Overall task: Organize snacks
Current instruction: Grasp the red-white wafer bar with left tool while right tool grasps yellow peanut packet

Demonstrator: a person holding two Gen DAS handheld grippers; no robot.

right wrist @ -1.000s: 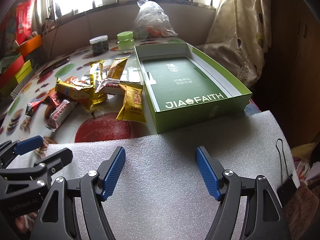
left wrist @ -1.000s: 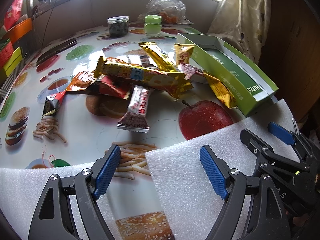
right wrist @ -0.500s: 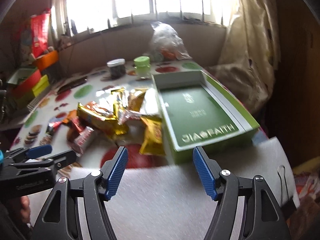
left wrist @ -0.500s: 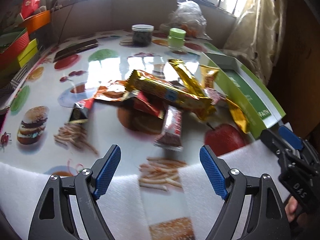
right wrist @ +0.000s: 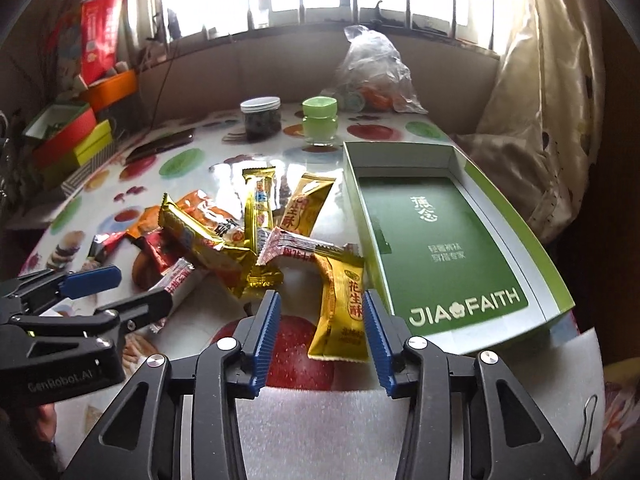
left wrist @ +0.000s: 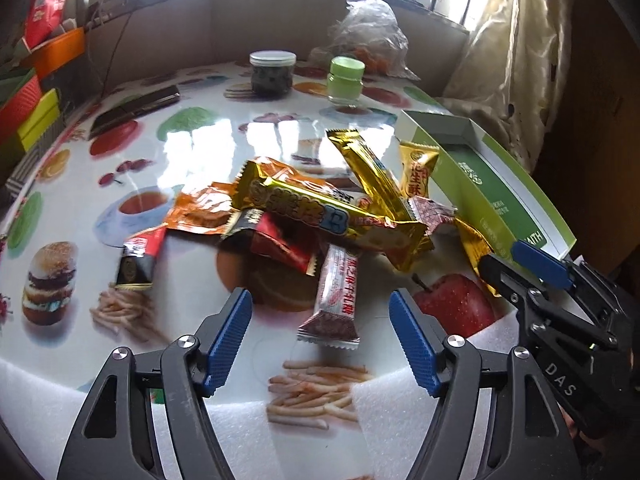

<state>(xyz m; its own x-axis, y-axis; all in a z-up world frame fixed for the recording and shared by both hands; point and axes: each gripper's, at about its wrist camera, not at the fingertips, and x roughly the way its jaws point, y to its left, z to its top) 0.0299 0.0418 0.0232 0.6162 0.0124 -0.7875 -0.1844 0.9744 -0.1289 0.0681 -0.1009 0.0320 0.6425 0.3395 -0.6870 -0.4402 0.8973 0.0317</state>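
A pile of wrapped snack bars (left wrist: 320, 208) lies on the printed tablecloth, left of an open green box (right wrist: 520, 220) with a dark green floor. My left gripper (left wrist: 320, 340) hovers just short of a white-and-red bar (left wrist: 338, 296). Its jaws are closing, the bar lies between and ahead of them, and the pads do not touch it. My right gripper (right wrist: 322, 336) has a yellow peanut-candy packet (right wrist: 344, 308) between its closing jaws. A gap shows on the packet's left side. Each gripper shows at the edge of the other's view: the right gripper (left wrist: 532, 268), the left gripper (right wrist: 100, 292).
A dark-filled jar (right wrist: 260, 118), a green-lidded jar (right wrist: 319, 126) and a plastic bag (right wrist: 372, 76) stand at the back. Coloured boxes (right wrist: 72, 140) are stacked at the left. White foam sheet (right wrist: 320, 420) covers the near edge, with a binder clip (right wrist: 586, 432) on it.
Both grippers moved forward from the foam sheet toward the snack pile. Both jaws narrowed, the right one more. The yellow packet and the white-and-red bar now lie between jaws.
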